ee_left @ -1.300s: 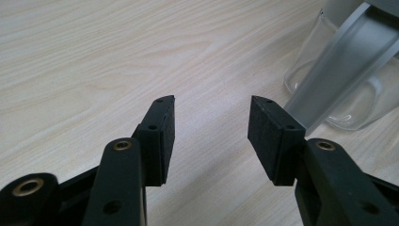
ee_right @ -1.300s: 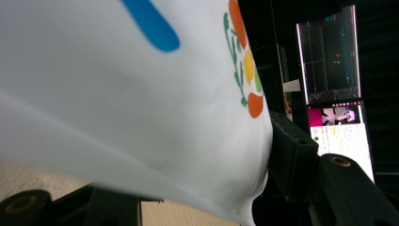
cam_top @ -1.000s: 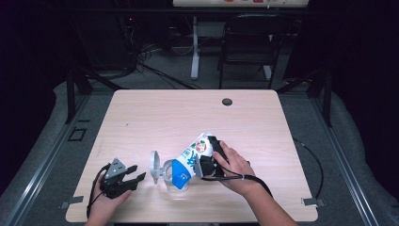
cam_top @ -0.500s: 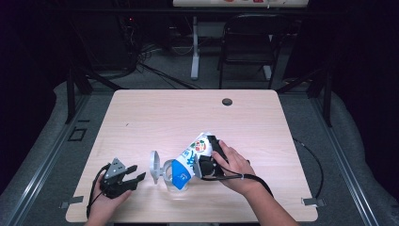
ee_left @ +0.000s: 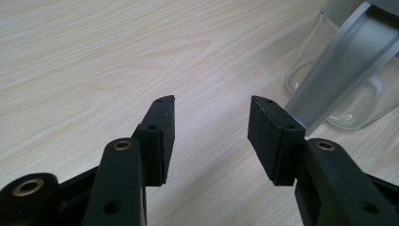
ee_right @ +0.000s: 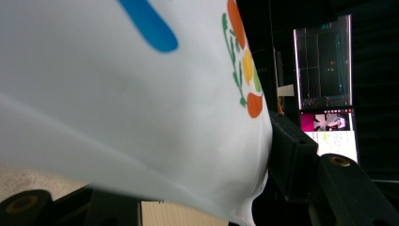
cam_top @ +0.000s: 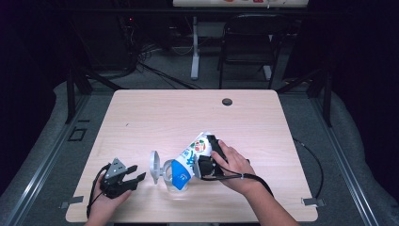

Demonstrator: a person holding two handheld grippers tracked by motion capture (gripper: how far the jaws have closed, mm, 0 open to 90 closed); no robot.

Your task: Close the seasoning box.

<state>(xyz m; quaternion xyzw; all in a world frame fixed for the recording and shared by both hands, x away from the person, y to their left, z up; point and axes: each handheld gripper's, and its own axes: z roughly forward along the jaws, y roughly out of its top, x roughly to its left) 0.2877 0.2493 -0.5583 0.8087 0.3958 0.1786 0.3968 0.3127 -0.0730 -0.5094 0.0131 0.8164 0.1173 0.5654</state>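
Observation:
A white and blue pouch (cam_top: 190, 157) with a fruit print is tipped mouth-down over a clear glass jar (cam_top: 168, 178) near the table's front edge. My right gripper (cam_top: 207, 159) is shut on the pouch's upper end. In the right gripper view the pouch (ee_right: 141, 94) sits pinched between the black jaws. The jar's hinged lid (cam_top: 154, 166) stands open on its left side. Left of the jar my left gripper (cam_top: 137, 175) rests low on the table, open and holding nothing. In the left gripper view the gripper (ee_left: 211, 123) points past the jar (ee_left: 350, 101) and its frosted lid (ee_left: 339, 70).
The light wooden table (cam_top: 155, 113) has a dark round grommet hole (cam_top: 227, 101) near its far edge. A cable (cam_top: 313, 162) trails off the right side. Beyond the table stand a chair (cam_top: 249, 47) and dark stands on the floor.

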